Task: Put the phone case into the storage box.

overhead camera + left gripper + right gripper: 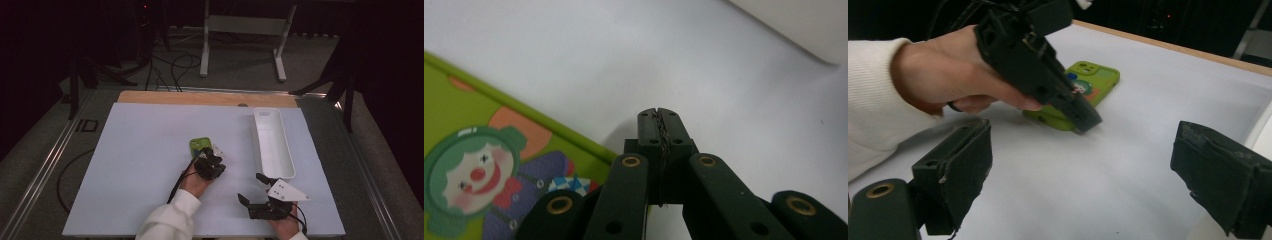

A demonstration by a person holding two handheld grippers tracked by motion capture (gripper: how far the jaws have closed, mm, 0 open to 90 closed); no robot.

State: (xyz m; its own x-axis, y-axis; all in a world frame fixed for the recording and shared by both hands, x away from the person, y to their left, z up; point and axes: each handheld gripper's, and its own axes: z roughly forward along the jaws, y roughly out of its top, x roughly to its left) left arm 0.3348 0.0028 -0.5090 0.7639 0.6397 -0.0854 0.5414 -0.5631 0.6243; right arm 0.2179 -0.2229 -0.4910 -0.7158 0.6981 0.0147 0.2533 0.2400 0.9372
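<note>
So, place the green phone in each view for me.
High view: the phone lies mid-table, just ahead of the left gripper.
Left gripper view: lower left, clown picture up, beside the shut jaws.
Right gripper view: upper centre, behind the left gripper.
Shared landmark: the white tray, top right in the left gripper view.
</note>
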